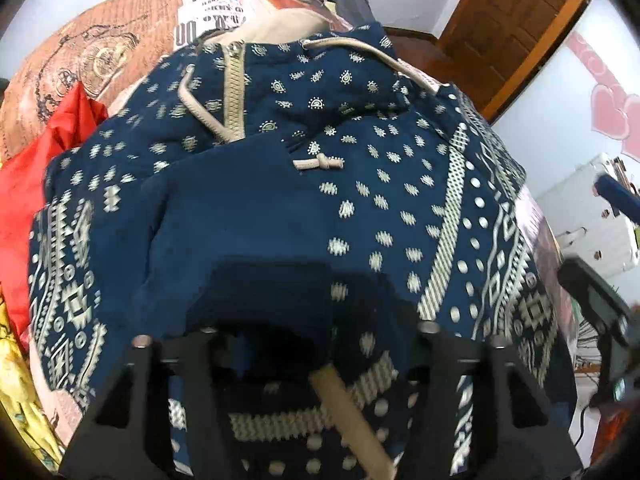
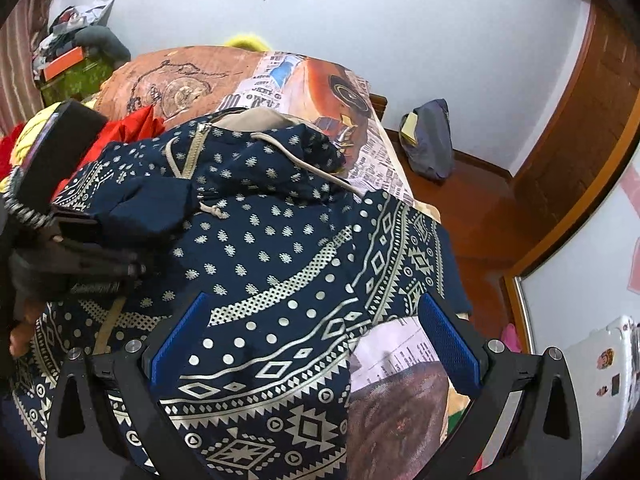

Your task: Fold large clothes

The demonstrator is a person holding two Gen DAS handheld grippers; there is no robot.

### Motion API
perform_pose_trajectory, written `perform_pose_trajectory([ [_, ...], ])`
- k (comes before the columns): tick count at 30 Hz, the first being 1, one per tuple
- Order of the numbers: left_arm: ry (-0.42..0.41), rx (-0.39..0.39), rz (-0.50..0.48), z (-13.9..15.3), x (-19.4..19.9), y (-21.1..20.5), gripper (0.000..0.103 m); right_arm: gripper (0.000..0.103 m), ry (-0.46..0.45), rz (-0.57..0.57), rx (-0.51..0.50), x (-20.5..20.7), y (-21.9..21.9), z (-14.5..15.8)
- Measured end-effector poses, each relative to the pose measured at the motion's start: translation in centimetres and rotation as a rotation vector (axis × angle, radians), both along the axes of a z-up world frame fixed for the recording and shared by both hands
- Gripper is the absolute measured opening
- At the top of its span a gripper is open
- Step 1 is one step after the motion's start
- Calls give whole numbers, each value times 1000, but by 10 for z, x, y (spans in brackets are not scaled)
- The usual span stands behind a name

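Observation:
A navy hoodie (image 1: 360, 200) with a white geometric print lies spread over the bed, hood toward the far end and beige drawstrings (image 1: 318, 164) on top. One plain navy sleeve (image 1: 240, 216) is folded across its chest. My left gripper (image 1: 280, 332) points steeply down at the sleeve's cuff; its jaws stand apart with the dark cuff lying loose between them. In the right wrist view this left gripper (image 2: 100, 268) sits at the hoodie's left side. My right gripper (image 2: 316, 340) hangs open over the hoodie's (image 2: 280, 240) patterned hem, blue pads (image 2: 448, 344) wide apart, gripping nothing.
A red garment (image 1: 36, 184) and a yellow one (image 1: 16, 380) lie left of the hoodie on the printed bedspread (image 2: 192, 76). A dark bag (image 2: 428, 140) sits on the wooden floor to the right. A white suitcase (image 1: 588, 216) stands by the wall.

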State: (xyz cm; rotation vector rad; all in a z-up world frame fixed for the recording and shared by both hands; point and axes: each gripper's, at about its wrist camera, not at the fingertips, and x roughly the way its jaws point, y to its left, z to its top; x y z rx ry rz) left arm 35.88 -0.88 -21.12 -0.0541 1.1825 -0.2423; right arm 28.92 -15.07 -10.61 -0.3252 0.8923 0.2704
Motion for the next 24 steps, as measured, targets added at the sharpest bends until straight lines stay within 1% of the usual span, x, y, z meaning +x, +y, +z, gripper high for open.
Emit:
perform_pose_trajectory([
  [2,-19,-6,-4,10,-15,11,55,103,-4,21,-2,-1,9,3],
  [6,-56,-14,37,27,-42,48,56,103,-14,72,-5,-2,31,8],
  [9,-100,27,94,38,-59,84,59,103,-22,126,-27,-2,55,9],
  [12,-135,75,159,42,-77,121,62,103,-21,192,-48,-2,83,7],
  [14,-144,103,201,42,-86,145,62,103,-6,239,-63,-2,103,1],
  [16,-142,113,239,38,-93,164,62,103,9,290,-88,-1,127,-9],
  [19,-124,101,305,27,-105,193,62,102,46,351,-125,1,159,-25],
  [24,-96,71,398,12,-121,228,62,101,88,435,-182,1,207,-51],
])
